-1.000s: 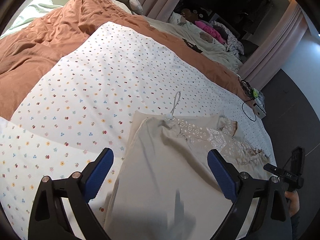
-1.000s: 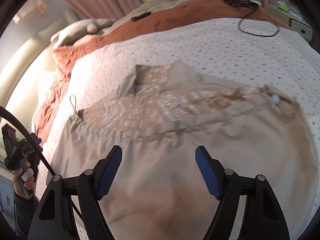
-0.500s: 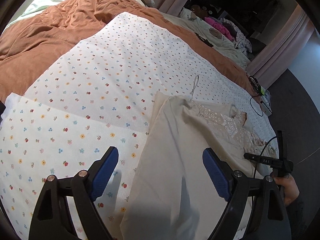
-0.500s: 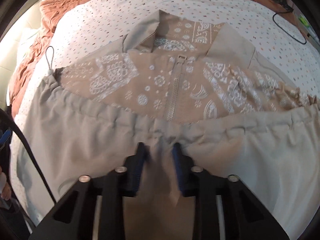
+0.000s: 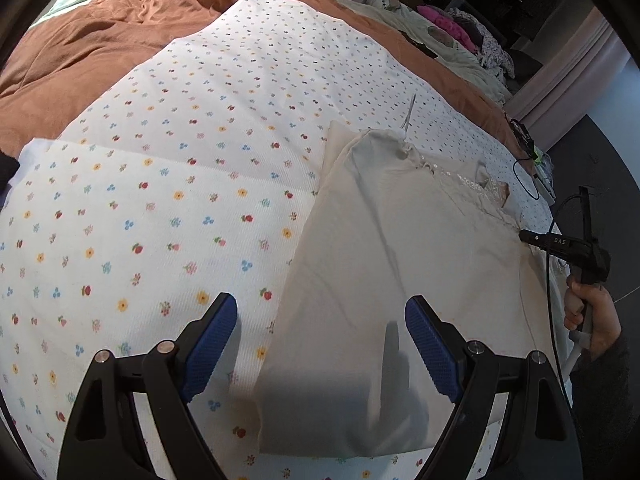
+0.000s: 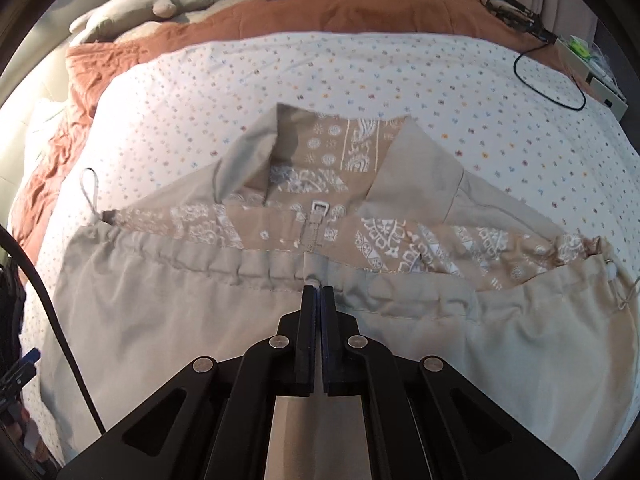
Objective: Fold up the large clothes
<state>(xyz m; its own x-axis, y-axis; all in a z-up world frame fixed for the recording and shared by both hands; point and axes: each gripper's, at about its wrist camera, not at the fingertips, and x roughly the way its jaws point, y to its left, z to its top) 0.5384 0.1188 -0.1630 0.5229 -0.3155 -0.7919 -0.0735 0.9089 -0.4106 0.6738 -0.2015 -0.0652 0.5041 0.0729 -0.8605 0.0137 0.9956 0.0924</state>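
A beige jacket (image 5: 392,264) with a paisley-print lining lies folded on the flowered sheet (image 5: 168,184). In the right wrist view the jacket (image 6: 192,320) shows its collar, zipper (image 6: 316,224) and gathered drawstring hem. My right gripper (image 6: 318,292) is shut, its tips at the middle of the hem fold; whether cloth is pinched I cannot tell. It also shows in the left wrist view (image 5: 528,237) at the jacket's right edge. My left gripper (image 5: 320,332) is open and empty above the jacket's near left edge.
An orange-brown duvet (image 5: 100,40) lies beyond the sheet, with pillows (image 6: 140,12) at the head. A black cable (image 6: 552,80) and small devices sit at the far right corner. A heap of clothes (image 5: 448,28) lies further off.
My right gripper has closed from wide open and moved forward to the hem fold. My left gripper has drawn back along the jacket's left edge, staying open.
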